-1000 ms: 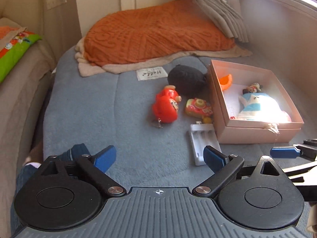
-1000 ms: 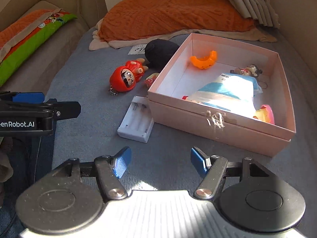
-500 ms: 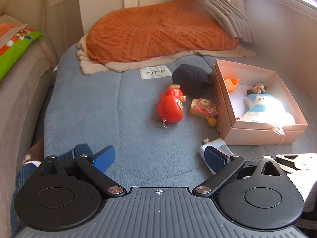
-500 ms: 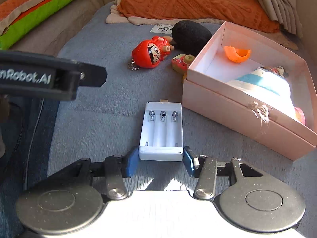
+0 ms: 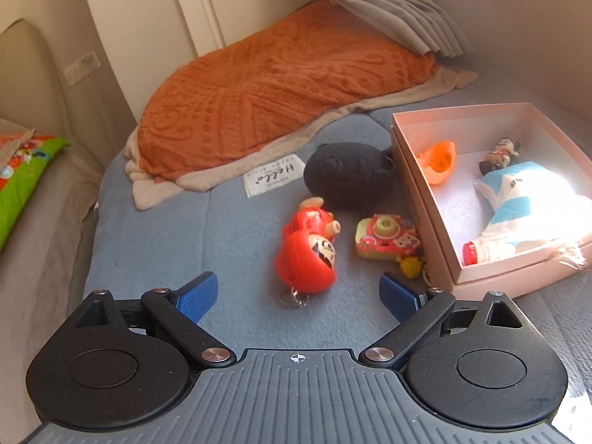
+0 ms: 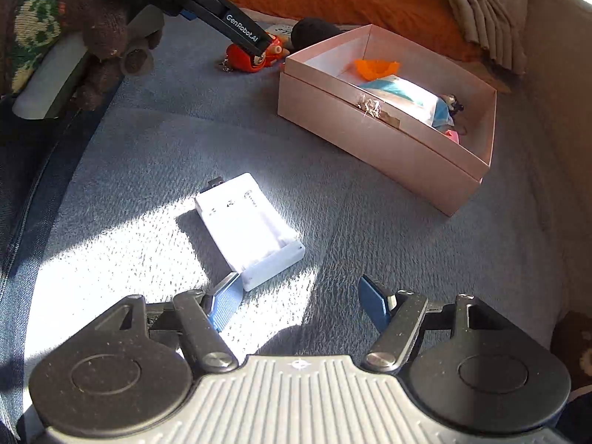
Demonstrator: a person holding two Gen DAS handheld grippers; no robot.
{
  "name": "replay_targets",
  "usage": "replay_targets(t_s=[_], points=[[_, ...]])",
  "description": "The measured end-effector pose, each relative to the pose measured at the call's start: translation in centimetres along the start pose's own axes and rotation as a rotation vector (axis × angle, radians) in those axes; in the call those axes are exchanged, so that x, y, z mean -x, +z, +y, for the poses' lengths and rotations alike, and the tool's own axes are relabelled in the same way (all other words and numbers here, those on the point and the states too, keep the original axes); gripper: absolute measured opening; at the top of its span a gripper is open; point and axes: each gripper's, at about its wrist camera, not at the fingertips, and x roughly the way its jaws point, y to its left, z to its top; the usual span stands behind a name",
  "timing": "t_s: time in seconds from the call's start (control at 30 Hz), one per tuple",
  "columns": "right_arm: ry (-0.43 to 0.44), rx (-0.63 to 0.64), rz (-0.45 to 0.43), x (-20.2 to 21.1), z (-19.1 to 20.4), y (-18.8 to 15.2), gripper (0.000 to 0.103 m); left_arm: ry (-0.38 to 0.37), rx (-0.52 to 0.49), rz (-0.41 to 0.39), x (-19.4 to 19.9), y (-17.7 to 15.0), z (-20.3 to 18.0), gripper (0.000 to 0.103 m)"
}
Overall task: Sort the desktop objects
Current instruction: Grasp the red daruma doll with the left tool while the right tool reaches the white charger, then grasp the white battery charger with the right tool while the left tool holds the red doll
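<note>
Covering most of both views, a blue blanket (image 5: 155, 229) carries everything else. Landmark: the pink box (image 5: 418, 199), open-topped, resting on it.

- Orange cover (image 5: 281, 85), well beyond the box, heaped at the far end of the blanket.
- Grey curtain (image 5: 388, 7), beyond the box, hanging down onto the cover's far edge.
- Left gripper (image 5: 298, 296): short of the box's near-left corner, jaws wide apart, nothing between the blue pads; the doll's keyring lies just ahead of the gap.
- Right gripper (image 6: 296, 298): well short of the box, jaws opening, nothing between them. Its left pad (image 6: 225, 301) sits at the charger's near corner; whether it touches, cannot tell.
- Charger (image 6: 249, 231), white, empty slots up, flat on the blanket in a sun patch, well short of the box and lying at a slant.
- Inside the box: blue-and-white packet (image 5: 525, 199), orange piece (image 5: 438, 161) at the far-left end, small figure (image 5: 501, 155) at the far side.
- Black plush (image 5: 347, 174), just beside the box's left wall, far end.
- Red doll (image 5: 307, 255), left of the box, apart from it.
- Toy camera (image 5: 384, 236), between doll and box, close to the wall.
- White label (image 5: 273, 179), left of the plush.
</note>
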Motion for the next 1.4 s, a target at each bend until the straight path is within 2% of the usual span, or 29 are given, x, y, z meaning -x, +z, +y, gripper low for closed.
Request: replay_targets(t_s=[0.1, 0.13, 0.17, 0.3, 0.43, 0.63, 0.67, 0.7, 0.73, 0.8, 0.9, 0.97, 1.03, 1.1, 1.17, 1.3, 1.4], points=[[0.003, 0.022, -0.016, 0.3, 0.4, 0.1, 0.077, 0.041, -0.035, 0.023, -3.6, 1.5, -0.6, 0.097], [0.002, 0.033, -0.019, 0.1, 0.6, 0.0, 0.077, 0.044, -0.047, 0.031, -4.6, 1.8, -0.7, 0.088], [0.0, 0.044, -0.023, 0.0, 0.7, 0.0, 0.077, 0.044, -0.057, 0.039, -5.1, 1.9, -0.8, 0.072], [-0.02, 0.08, -0.033, -0.9, 1.3, 0.0, 0.077, 0.016, -0.071, 0.043, -5.1, 1.3, -0.5, 0.049], [-0.039, 0.091, -0.037, -2.1, 1.8, 0.2, 0.077, 0.001, -0.089, 0.04, -2.3, -0.4, -0.2, 0.048], [-0.073, 0.127, -0.037, -2.7, 2.5, 0.4, 0.077, -0.203, -0.007, 0.077, 4.5, -3.8, -0.6, 0.044], [-0.095, 0.142, -0.041, -2.5, 2.5, 0.4, 0.077, -0.245, 0.002, 0.08, 5.5, -4.5, -1.0, 0.032], [-0.122, 0.155, -0.044, -2.4, 2.4, 0.4, 0.077, -0.279, 0.007, 0.084, 6.3, -5.0, -1.5, 0.024], [-0.145, 0.161, -0.045, -2.3, 2.2, 0.3, 0.077, -0.31, 0.015, 0.083, 6.9, -5.5, -2.0, 0.022], [-0.182, 0.148, -0.03, -2.1, 1.5, 0.1, 0.077, -0.332, 0.01, 0.065, 7.6, -6.1, -2.9, 0.024], [-0.177, 0.092, -0.01, -1.5, 0.6, -0.3, 0.077, -0.335, 0.01, 0.052, 7.7, -6.5, -4.0, 0.03], [-0.145, 0.039, -0.001, -1.0, 0.4, -0.3, 0.078, -0.333, 0.005, 0.042, 7.9, -6.6, -4.1, 0.048], [-0.096, -0.022, 0.004, -0.9, 0.8, 0.0, 0.083, -0.326, 0.008, 0.041, 7.8, -6.6, -4.0, 0.056], [-0.06, -0.069, 0.005, -1.3, 1.4, 0.4, 0.086, -0.298, 0.016, 0.048, 7.5, -6.6, -3.6, 0.059], [-0.044, -0.088, 0.011, -2.0, 2.3, 0.7, 0.087, -0.267, 0.027, 0.058, 7.1, -6.4, -3.1, 0.072], [-0.11, -0.009, -0.003, -3.3, 4.0, 1.1, 0.087, -0.244, 0.071, 0.084, 6.4, -6.5, -1.5, 0.081], [-0.228, 0.067, -0.036, -3.6, 3.2, 1.2, 0.087, -0.249, 0.09, 0.076, 6.4, -6.7, -1.0, 0.09]])
